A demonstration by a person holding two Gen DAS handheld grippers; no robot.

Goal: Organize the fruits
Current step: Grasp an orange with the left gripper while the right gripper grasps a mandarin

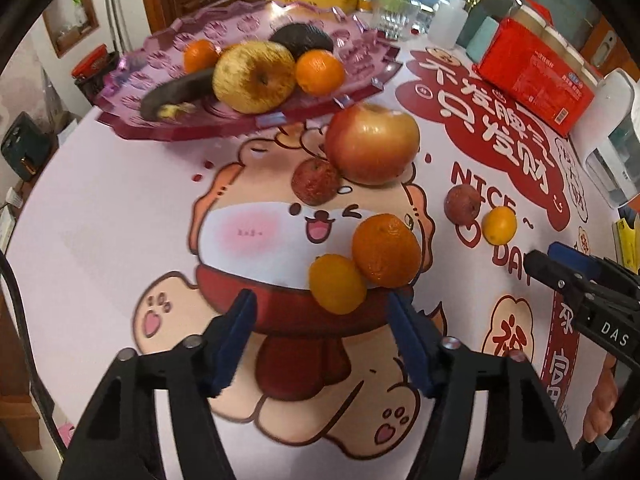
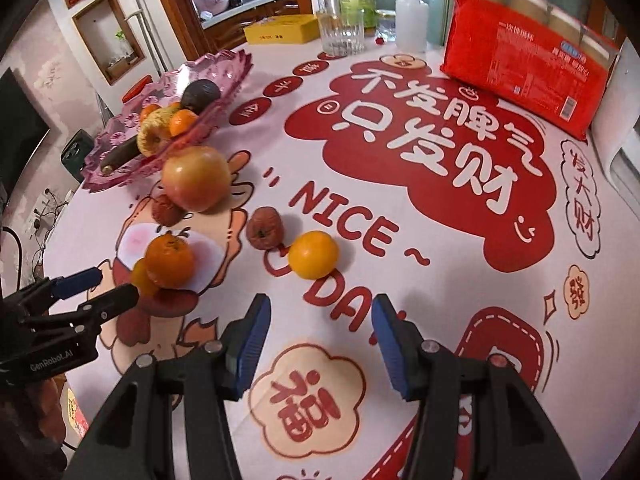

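Observation:
A pink fruit tray point(image 1: 160, 52) point(image 2: 224, 68) holds a yellow apple point(image 1: 254, 78), two small oranges, an avocado point(image 1: 302, 40) and a dark banana point(image 1: 176, 92). On the table lie a red apple point(image 1: 372, 144) point(image 2: 196, 178), two wrinkled red fruits point(image 1: 316, 180) point(image 1: 462, 204), a tangerine point(image 1: 386, 250) point(image 2: 170, 260) and two small yellow oranges point(image 1: 338, 284) point(image 2: 313, 254). My left gripper point(image 1: 322, 322) is open, just short of the near yellow orange. My right gripper point(image 2: 320, 328) is open, just short of the other yellow orange.
A red package point(image 2: 524, 64) lies at the back right by a white appliance point(image 1: 612, 136). A glass point(image 2: 342, 28), bottles point(image 2: 412, 22) and a yellow box point(image 2: 280, 30) stand at the far edge. The tablecloth point(image 2: 420, 140) is printed red and white.

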